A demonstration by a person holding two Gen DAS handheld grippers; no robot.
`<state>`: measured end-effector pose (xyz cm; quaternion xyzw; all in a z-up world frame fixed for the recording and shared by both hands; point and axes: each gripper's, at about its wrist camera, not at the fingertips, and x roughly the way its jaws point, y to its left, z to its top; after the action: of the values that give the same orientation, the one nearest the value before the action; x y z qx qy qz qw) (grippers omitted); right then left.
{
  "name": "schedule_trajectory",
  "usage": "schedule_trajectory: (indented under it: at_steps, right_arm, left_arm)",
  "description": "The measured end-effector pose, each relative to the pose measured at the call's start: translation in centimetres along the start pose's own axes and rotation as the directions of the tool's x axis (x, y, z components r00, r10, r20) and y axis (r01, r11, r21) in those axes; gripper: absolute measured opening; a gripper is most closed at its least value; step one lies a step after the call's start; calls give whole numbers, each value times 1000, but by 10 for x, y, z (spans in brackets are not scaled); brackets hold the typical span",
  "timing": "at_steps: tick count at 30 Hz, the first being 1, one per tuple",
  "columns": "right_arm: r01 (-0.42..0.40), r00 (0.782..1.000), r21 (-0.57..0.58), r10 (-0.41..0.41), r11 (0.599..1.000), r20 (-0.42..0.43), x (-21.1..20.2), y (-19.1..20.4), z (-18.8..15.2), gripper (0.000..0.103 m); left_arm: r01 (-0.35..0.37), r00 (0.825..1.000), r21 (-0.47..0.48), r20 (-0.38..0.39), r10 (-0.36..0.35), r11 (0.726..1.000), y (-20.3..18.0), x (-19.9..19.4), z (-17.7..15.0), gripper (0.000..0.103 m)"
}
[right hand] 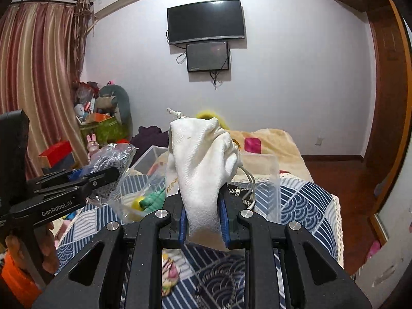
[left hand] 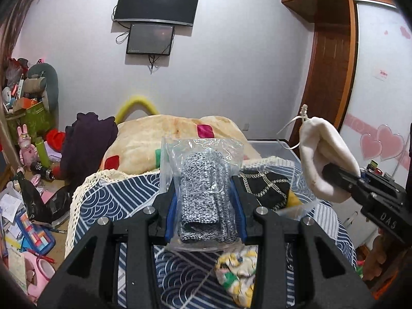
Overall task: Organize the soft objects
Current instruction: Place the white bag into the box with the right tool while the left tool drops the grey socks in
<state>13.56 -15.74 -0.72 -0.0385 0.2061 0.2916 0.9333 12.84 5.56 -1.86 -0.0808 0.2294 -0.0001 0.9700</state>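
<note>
Between the left tool's [left hand: 204, 213] jaws sits a bagged grey knit [left hand: 203, 195], clamped and lifted; the right tool [right hand: 203, 221] grips a white pouch [right hand: 203, 162]. Ahead, the clear box [right hand: 260, 177] waits; both, plus the floral cloth [left hand: 238, 270] below, seem unsorted

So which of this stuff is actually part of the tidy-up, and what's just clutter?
Job:
bagged grey knit, in left gripper
white drawstring pouch, in right gripper
clear bin
yellow floral cloth

Lying about:
wall TV
purple garment
floor clutter
</note>
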Motion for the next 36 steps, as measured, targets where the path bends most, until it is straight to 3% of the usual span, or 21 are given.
schedule_trajectory:
  at_steps: [15, 24, 27, 29, 31, 36]
  right_arm:
    - [30, 985, -26, -34, 999, -169, 68, 1, -15, 19]
    - [13, 979, -75, -28, 997, -202, 63, 4, -19, 20]
    - [12, 978, -70, -26, 997, -205, 58, 0, -18, 29]
    - [5, 979, -57, -16, 998, -201, 54, -1, -17, 47]
    - [6, 983, -40, -14, 999, -184, 47, -2, -17, 53]
    - [19, 989, -32, -23, 999, -143, 25, -5, -14, 54]
  left_arm:
    - [9, 988, -35, -153, -15, 999, 2, 88, 4, 37]
    - [-9, 987, 23, -160, 13, 1000, -7, 94, 0, 38]
    - [-5, 986, 20, -167, 9, 1000, -9, 91, 0, 46]
    - [-6, 987, 23, -159, 10, 1000, -8, 88, 0, 49]
    - [-10, 989, 27, -145, 13, 1000, -9, 79, 0, 53]
    - [12, 994, 15, -113, -10, 1000, -8, 57, 4, 60]
